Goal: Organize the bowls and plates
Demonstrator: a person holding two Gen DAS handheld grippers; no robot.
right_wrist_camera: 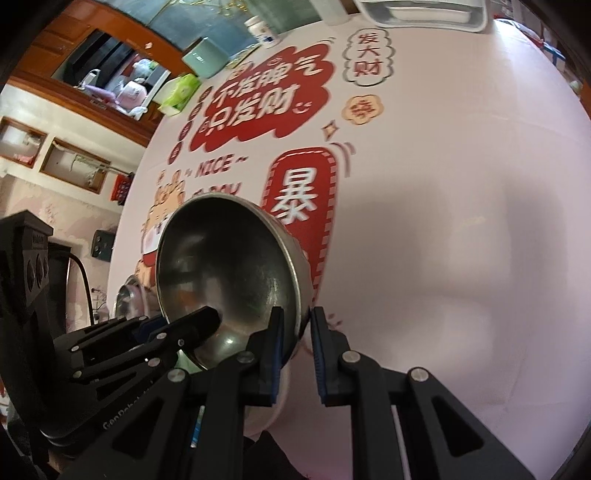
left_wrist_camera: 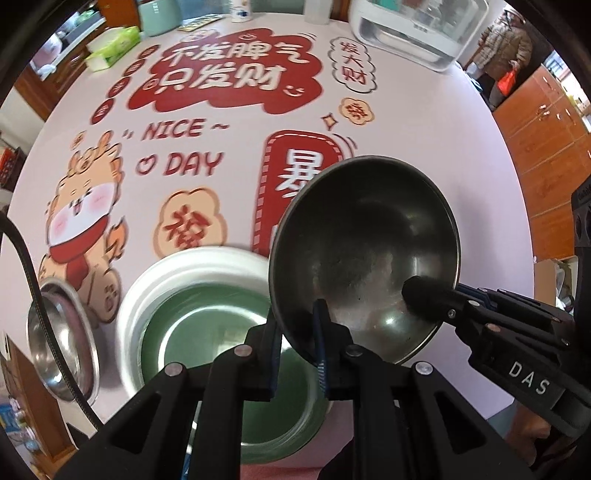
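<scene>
A dark steel bowl (left_wrist_camera: 365, 251) is held tilted above the table, gripped on its rim by both grippers. My left gripper (left_wrist_camera: 297, 354) is shut on its near rim. My right gripper (right_wrist_camera: 297, 343) is shut on the bowl (right_wrist_camera: 225, 269) at its right rim; in the left wrist view its finger (left_wrist_camera: 424, 295) reaches inside the bowl. Below sits a white plate with a green centre (left_wrist_camera: 199, 295). A small steel bowl with a pink rim (left_wrist_camera: 62, 343) stands left of the plate, also seen in the right wrist view (right_wrist_camera: 129, 295).
The table (right_wrist_camera: 461, 221) has a pink printed cover with red Chinese text and a cartoon. At the far edge stand a white dish rack (left_wrist_camera: 413, 33), a green tissue pack (left_wrist_camera: 110, 48), a mint container (left_wrist_camera: 162, 18) and a bottle (left_wrist_camera: 240, 11).
</scene>
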